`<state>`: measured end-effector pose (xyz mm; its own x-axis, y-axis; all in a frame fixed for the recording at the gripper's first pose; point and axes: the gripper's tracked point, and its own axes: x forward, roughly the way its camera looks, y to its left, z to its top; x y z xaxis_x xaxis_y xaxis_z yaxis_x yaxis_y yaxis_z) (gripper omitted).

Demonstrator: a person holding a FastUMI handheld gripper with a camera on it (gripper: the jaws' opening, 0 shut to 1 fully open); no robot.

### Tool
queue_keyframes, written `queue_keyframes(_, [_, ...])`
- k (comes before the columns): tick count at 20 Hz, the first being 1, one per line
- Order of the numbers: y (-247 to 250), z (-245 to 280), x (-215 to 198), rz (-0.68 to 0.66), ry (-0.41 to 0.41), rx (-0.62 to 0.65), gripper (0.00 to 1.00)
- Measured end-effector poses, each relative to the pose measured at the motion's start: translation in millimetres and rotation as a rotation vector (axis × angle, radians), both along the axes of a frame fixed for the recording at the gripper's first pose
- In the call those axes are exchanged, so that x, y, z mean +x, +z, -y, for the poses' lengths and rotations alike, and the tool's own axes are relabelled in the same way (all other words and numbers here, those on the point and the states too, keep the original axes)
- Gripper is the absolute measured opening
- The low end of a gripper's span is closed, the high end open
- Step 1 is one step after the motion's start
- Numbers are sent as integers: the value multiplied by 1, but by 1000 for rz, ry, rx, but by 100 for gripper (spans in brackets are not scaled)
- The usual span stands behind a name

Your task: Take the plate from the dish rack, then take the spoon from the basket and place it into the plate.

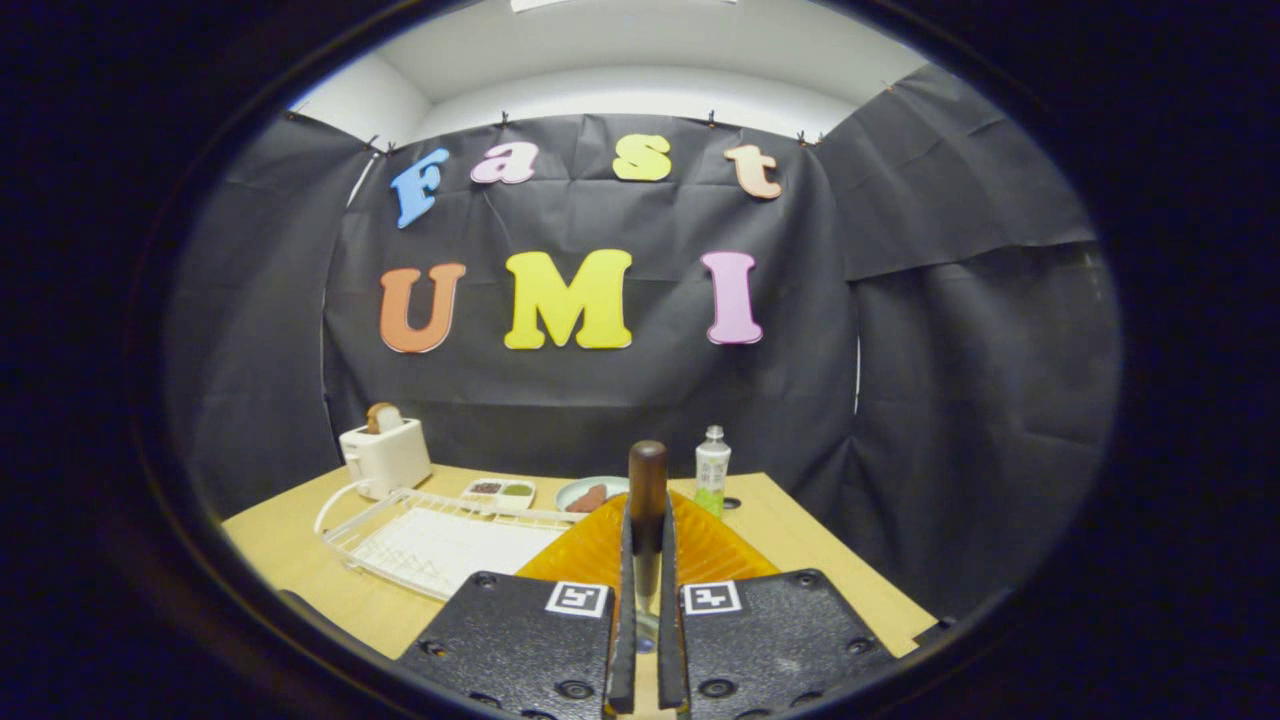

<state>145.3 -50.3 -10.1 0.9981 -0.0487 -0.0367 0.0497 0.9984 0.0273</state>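
While its two fingers press in from either side, the gripper (646, 600) holds the spoon (647, 500) upright between them, jaws clamped on the metal shaft, with the dark wooden handle end standing up at twelve o'clock from the fingertips. Just beyond the fingers, under and behind the spoon, lies the orange plate (590, 550), ribbed and translucent, resting on the wooden table (290, 555). At about ten o'clock from the fingertips, touching or just beside the plate's left rim, sits the white wire dish rack (430, 540), lying flat. Farther off, at eleven o'clock, a small white tray (500, 491) with two compartments holds dark and green contents, and just to its right a pale bowl (590, 494) carries something reddish-brown. At one o'clock from the spoon's handle a clear bottle (712, 468) with green liquid in its base stands upright near the table's far edge. Farthest left, at ten o'clock past the rack, a white toaster (385, 455) stands with a slice of bread (382, 417) poking from its slot.
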Motion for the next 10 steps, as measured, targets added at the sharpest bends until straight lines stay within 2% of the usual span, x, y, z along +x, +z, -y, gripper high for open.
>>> queue_keyframes(4, [-47,-38,-23,-57,32,7,14])
queue_keyframes(8, [-89,-78,-35,-125,97,10,15])
queue_keyframes(10, [-105,-91,-38,-151,117,49,15])
